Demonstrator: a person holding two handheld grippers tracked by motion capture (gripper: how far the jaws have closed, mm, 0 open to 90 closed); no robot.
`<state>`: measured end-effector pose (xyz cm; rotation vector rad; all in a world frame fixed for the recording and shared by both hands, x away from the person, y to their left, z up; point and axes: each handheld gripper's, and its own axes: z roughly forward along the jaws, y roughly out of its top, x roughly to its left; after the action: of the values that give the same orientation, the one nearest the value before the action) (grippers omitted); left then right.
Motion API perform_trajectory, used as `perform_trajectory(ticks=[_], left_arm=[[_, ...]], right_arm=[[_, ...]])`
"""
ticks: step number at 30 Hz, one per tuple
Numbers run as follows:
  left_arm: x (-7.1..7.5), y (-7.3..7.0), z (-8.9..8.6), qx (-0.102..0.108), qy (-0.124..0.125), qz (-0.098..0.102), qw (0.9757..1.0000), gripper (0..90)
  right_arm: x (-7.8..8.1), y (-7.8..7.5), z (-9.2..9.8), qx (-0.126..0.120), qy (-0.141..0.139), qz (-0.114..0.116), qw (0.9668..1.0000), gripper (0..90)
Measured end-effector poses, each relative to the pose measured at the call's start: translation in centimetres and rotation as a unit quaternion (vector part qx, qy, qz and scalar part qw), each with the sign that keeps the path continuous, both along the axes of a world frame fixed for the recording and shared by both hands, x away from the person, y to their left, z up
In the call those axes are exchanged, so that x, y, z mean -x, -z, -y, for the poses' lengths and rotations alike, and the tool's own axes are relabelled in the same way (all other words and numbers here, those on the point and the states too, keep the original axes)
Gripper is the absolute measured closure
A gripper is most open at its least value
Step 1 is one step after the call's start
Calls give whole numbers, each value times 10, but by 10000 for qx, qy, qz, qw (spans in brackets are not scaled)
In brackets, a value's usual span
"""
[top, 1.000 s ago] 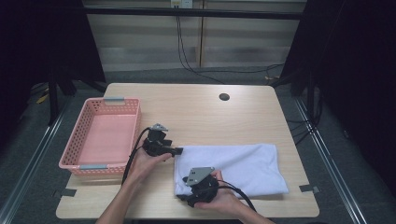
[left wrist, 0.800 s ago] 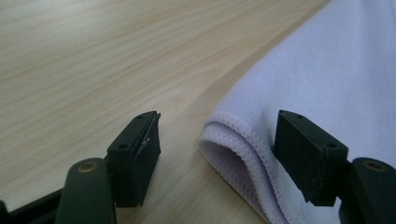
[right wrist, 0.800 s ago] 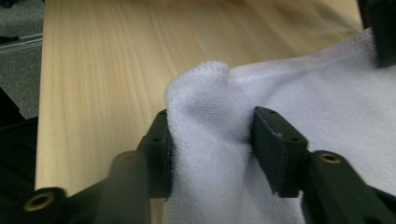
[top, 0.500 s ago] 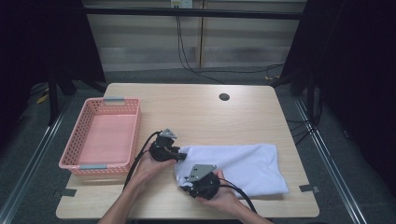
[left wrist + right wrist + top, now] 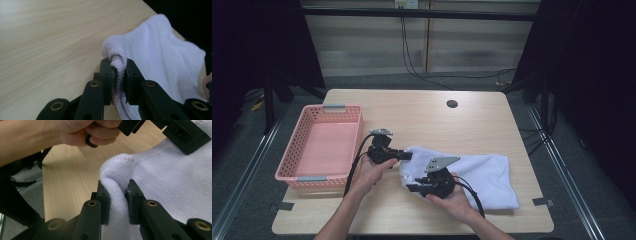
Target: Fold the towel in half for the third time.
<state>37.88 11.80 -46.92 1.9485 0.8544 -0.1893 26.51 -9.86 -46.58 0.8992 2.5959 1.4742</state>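
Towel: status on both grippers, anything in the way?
Left gripper shut on towel edge. Right gripper shut on a fold at its near left corner. Towel on table. Pink basket off left, nothing blocking.

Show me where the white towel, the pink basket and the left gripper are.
white towel [image 5: 484, 172]: high view, flat middle of the cloth.
pink basket [image 5: 292, 169]: high view, left rim.
left gripper [image 5: 119, 68]: left gripper view, between the fingertips clamping the towel's hem.

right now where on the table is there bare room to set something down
Bare wood spans the far half of the light wooden table, between the pink plastic basket and the small dark hole. The near middle is crowded: both claws grip the white towel.
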Motion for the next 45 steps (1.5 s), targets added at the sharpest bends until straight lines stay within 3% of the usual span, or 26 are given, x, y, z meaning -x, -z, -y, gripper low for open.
perform_trajectory(ticks=[4,9,11,19,22,24,25,27,30,36,45], left_arm=[[0,-12,1,66,-43,116,9999,791],[1,-24,-7,141,-116,202,9996,791],[2,-32,-11,60,-176,250,9995,791],[11,-74,-40,43,-385,553,9977,792],[17,-93,-48,-115,-432,830,9955,791],[19,-101,-53,43,-490,806,9955,790],[19,-101,-52,0,-480,831,9954,790],[20,-97,-47,-149,-471,867,9950,790],[20,-88,-33,-126,-367,816,9959,788],[14,-73,10,-212,-140,728,9970,784],[10,-40,87,-509,342,510,9968,757]], right_arm=[[-2,-13,0,-73,-3,59,10000,768],[-3,-23,-1,-355,63,81,9993,769],[-4,-26,-5,-401,49,94,9991,769],[-6,-58,-33,-708,-147,308,9969,771],[-6,-72,-43,-916,-208,372,9949,770],[-5,-80,-50,-988,-253,470,9937,771],[-4,-82,-52,-998,-260,501,9934,771],[-2,-80,-51,-1012,-212,524,9933,771],[1,-73,-43,-1049,-124,492,9932,771],[12,-59,-3,-1052,288,490,9928,771],[37,-26,66,-786,1039,379,9908,764]])
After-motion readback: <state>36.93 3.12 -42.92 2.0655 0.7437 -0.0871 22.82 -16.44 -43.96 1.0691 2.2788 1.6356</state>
